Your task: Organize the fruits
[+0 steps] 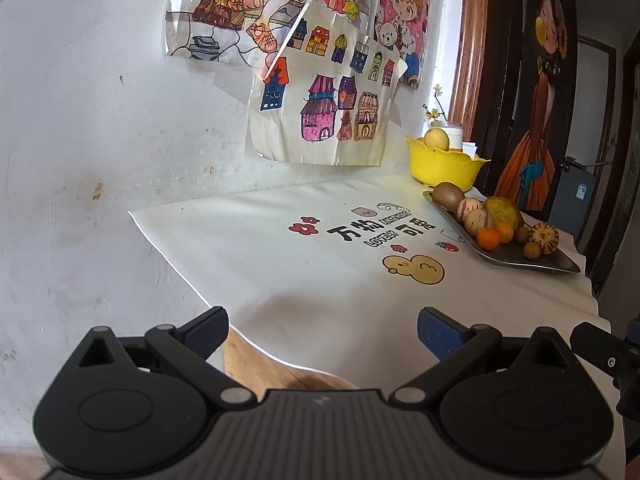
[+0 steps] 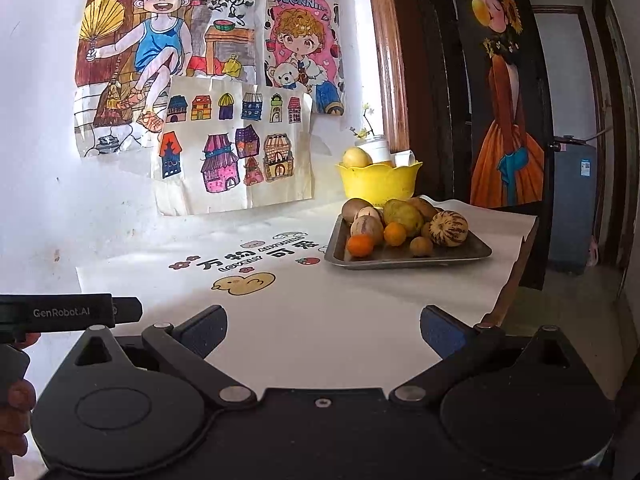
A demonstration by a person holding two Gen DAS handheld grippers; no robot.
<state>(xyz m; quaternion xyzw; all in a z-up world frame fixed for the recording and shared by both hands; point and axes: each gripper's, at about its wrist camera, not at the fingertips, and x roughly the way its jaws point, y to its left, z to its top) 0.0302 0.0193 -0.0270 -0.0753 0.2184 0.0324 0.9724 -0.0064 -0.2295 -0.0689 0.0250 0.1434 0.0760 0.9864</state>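
Left wrist view: the left claw hangs wide apart and empty above the near edge of the surface, which is covered by a white cloth printed with a yellow duck, flowers and lettering. Far to the right, a metal tray carries the fruit: a brown kiwi, striped pale melons, a yellow-green mango, two small oranges and small brownish round fruits. Behind the tray, against the wall, a yellow bowl holds one pale yellow fruit. Children's drawings of houses and cartoon figures hang on the white wall.

Right wrist view: the right claw is likewise spread wide and grips nothing, held over the cloth well short of the tray. The fruit pile sits in the tray's far half, an orange nearest its front left corner and a striped melon on the right. The yellow bowl stands just beyond the tray, with a white jar of small flowers behind it. At the left edge, the other handheld device is marked "GenRobot.AI", with a person's fingers below it.
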